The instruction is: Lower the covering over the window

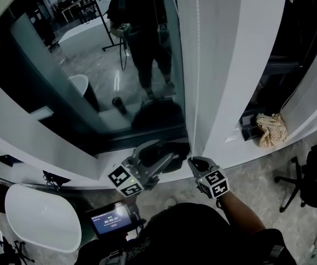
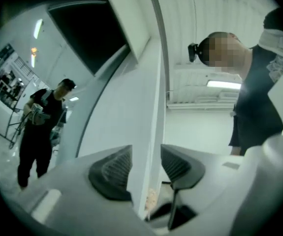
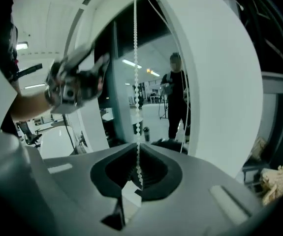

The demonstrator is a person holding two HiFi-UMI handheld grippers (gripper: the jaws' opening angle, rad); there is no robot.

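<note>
White bead chain (image 1: 197, 65) of the window covering hangs straight down along the right edge of the dark window glass (image 1: 92, 65), in front of a broad white wall panel (image 1: 241, 65). At its lower end the right gripper (image 1: 195, 161) is clamped on it. The right gripper view shows the two dark ribbed jaws pressed together, with the chain (image 3: 136, 82) running down between them and rising taut out of the gripper (image 3: 137, 154).

The left gripper (image 1: 161, 151) sits just to the left of the chain, beside the right one, and points up toward the glass. In its own view the gripper (image 2: 146, 166) has its jaws well apart and grips nothing — only the white edge of the wall shows through the gap.

The glass reflects a standing person. Farther right, a crumpled beige cloth (image 1: 271, 128) lies on a ledge, and a black office chair (image 1: 312, 175) stands on the floor near it.
</note>
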